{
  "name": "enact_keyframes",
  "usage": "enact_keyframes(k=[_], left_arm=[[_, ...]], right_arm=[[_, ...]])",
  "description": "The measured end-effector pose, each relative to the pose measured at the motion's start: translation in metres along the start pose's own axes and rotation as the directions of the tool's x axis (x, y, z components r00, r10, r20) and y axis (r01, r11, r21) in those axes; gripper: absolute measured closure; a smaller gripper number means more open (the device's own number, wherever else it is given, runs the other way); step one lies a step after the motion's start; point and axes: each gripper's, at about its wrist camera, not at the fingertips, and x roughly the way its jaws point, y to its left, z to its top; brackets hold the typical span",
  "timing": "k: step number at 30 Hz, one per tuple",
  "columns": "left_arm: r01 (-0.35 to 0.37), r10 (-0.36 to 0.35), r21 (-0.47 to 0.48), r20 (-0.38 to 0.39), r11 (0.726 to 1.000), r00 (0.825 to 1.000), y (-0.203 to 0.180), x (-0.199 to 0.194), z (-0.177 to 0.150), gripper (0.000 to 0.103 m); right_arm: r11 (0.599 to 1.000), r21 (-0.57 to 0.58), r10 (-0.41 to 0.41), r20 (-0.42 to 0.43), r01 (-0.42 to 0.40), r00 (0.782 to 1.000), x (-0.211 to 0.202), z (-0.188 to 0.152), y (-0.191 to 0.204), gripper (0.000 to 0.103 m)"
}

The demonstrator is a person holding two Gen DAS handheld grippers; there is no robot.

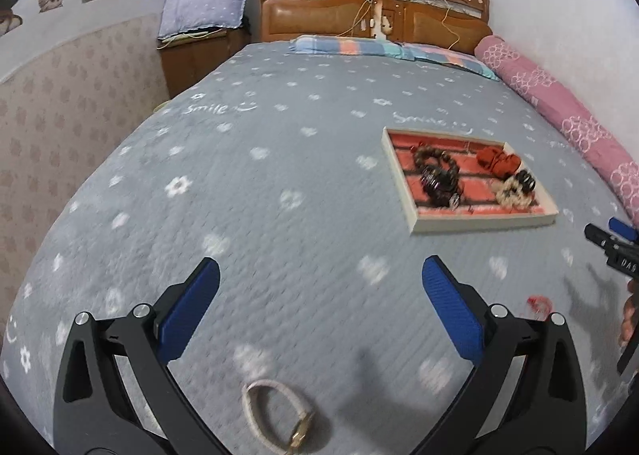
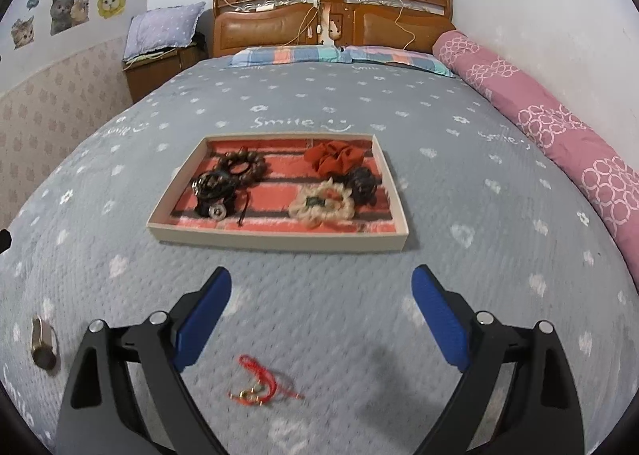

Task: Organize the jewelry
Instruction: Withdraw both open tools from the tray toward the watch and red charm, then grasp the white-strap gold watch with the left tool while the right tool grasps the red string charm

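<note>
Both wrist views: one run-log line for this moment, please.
left gripper open above white watch | right gripper open above red string bracelet | tray holds other pieces

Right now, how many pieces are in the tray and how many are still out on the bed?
In the tray, bracelets: 2, a brown bead bracelet and a dark bead bracelet.
In the tray, scrunchies: 3, a red scrunchie, a dark scrunchie and a cream scrunchie.
On the bed, watch: 1, a cream-strap watch.
On the bed, string bracelet: 1, a red string bracelet.
Total: 7
</note>
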Motion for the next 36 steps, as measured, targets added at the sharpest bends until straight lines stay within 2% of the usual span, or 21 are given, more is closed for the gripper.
enact_keyframes(k=[13, 19, 33, 36], left_arm=[[-0.024, 0.022, -0.025, -0.077, 0.999, 0.997, 0.027, 0.006, -0.094, 0.005], [-0.001, -0.006, -0.058, -0.114, 0.998, 0.993, 0.035, 0.012, -0.128, 0.005], [0.029, -0.038, -0.07, -0.127, 0.997, 0.991, 0.038, 0.027, -0.143, 0.007], [0.042, -0.05, -0.059, -0.138, 0.997, 0.989, 0.036, 0.031, -0.144, 0.012]], right_arm=[[1.0, -0.02, -0.003, -0.085, 0.002, 0.996, 0.019, -0.064, 0.023, 0.013], [1.0, -0.005, 0.003, -0.128, -0.003, 0.992, 0.033, -0.085, 0.024, 0.013], [1.0, -0.009, 0.002, -0.158, -0.003, 0.987, 0.052, -0.103, 0.033, 0.014], [1.0, -0.016, 0.0, -0.149, -0.003, 0.989, 0.053, -0.101, 0.035, 0.027]])
